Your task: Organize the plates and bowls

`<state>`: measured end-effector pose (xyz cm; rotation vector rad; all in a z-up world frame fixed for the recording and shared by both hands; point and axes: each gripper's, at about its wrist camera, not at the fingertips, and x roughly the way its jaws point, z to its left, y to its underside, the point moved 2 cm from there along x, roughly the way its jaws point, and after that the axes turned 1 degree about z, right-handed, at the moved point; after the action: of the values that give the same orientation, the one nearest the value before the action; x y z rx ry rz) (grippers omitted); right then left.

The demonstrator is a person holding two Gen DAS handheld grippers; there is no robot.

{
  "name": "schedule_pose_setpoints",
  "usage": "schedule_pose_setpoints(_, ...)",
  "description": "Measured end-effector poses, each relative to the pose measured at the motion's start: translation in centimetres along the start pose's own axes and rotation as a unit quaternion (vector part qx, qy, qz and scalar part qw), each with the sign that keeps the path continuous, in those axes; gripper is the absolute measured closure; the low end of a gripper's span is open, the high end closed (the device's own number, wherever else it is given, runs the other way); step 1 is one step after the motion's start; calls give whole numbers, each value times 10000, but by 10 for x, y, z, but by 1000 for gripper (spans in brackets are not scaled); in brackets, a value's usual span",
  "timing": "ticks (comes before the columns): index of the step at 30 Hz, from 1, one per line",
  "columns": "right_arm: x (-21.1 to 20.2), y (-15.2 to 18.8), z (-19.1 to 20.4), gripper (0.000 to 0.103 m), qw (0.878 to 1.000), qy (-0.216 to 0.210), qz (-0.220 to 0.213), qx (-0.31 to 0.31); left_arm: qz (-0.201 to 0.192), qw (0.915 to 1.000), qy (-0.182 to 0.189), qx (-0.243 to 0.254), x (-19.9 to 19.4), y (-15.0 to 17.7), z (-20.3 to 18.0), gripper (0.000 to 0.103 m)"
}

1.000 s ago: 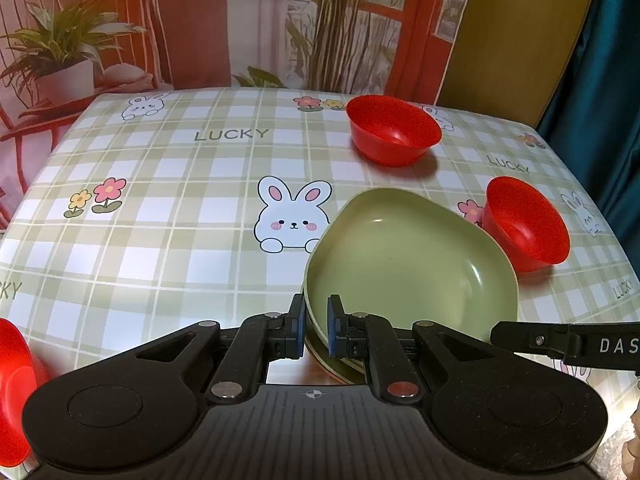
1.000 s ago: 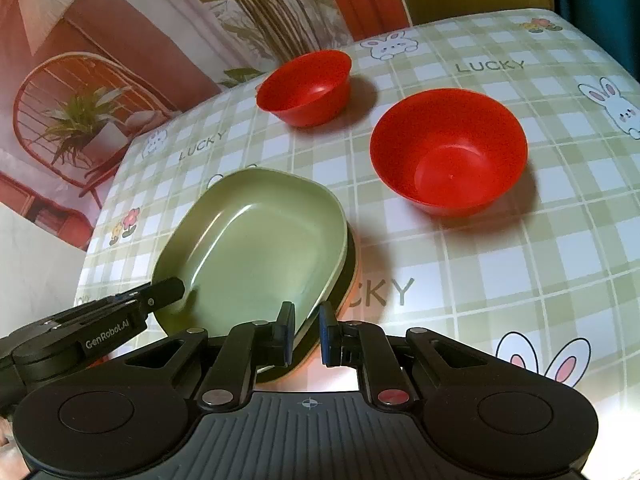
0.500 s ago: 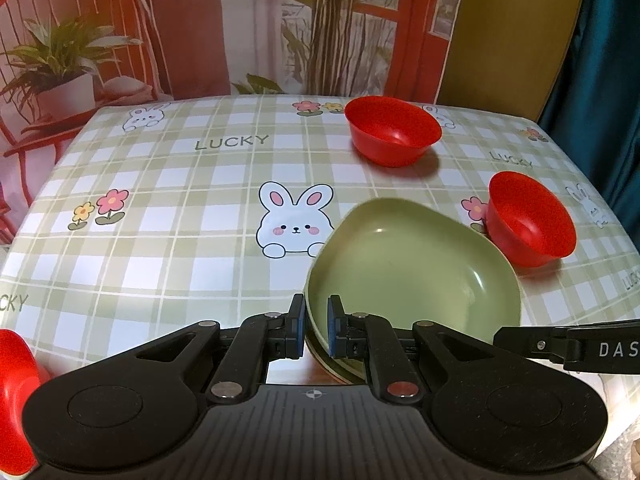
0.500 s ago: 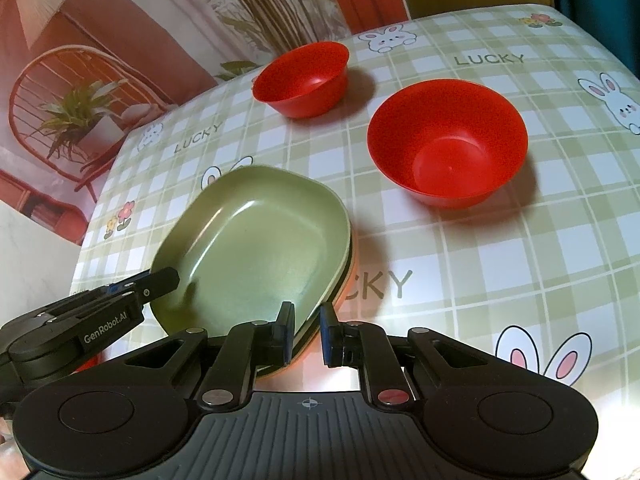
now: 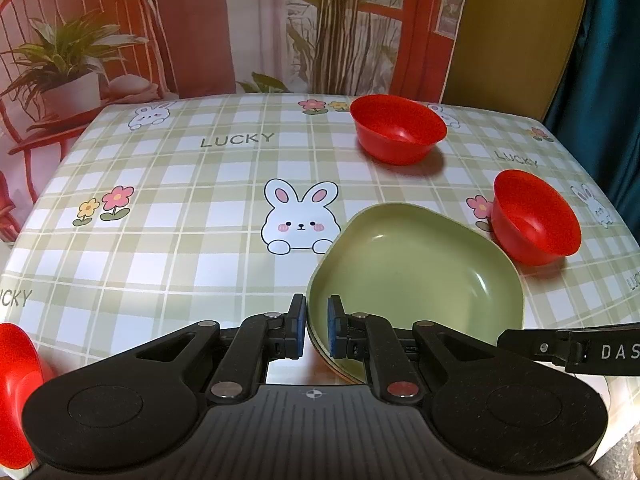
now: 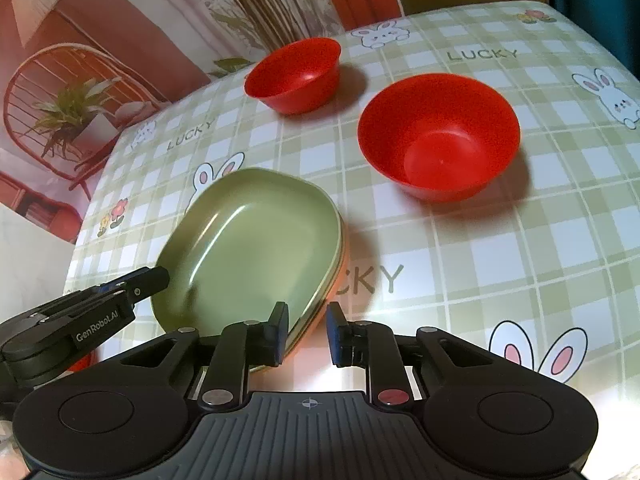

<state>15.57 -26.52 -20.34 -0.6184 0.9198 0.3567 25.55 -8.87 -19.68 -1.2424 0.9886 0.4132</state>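
A stack of green plates (image 5: pixel 416 276) (image 6: pixel 248 240) with an orange one at the bottom sits near the table's front edge. My left gripper (image 5: pixel 317 330) is shut on the stack's near left rim. My right gripper (image 6: pixel 307 334) has its jaws spread a little around the stack's near right rim, so it is open. Two red bowls stand beyond: one at the back (image 5: pixel 398 128) (image 6: pixel 294 74), one to the right (image 5: pixel 534 216) (image 6: pixel 438 136). A third red bowl (image 5: pixel 16 392) shows at the left edge of the left wrist view.
The table wears a green checked cloth with rabbits (image 5: pixel 300 216) and the word LUCKY. A backdrop with a chair and plants (image 5: pixel 68 60) hangs behind. A dark teal curtain (image 5: pixel 600 60) hangs at the right.
My right gripper's jaws have opened wider around the plate rim. The stack has slid slightly away from the front edge. My left gripper stays shut on the rim.
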Motion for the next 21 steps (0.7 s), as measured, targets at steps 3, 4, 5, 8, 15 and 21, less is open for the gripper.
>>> schedule_pose_setpoints(3,2,1,1,83,10000,25,7,-49,43,10000,-4,-11,1,2,1,91)
schedule_pose_setpoints(4,2,2,2,83,10000,30,8,-55,58,10000,-6,-22,2,2,1,91)
schedule_pose_setpoints(5,2,2,2,83,10000,30,7,-55,71,10000,-11,-32,3,2,1,91)
schedule_pose_setpoints(8,2,2,2,83,10000,26,6,-48,96,9999,-7,-66,5,2,3,91)
schedule_pose_setpoints(15,1,1,2,83,10000,-2,-25,-22,103,9998,42,-152,4,1,4,90)
schedule_pose_setpoints(21,-9,-4,2,83,9997,-77,-231,-8,-90,9994,155,-307,-9,-5,7,71)
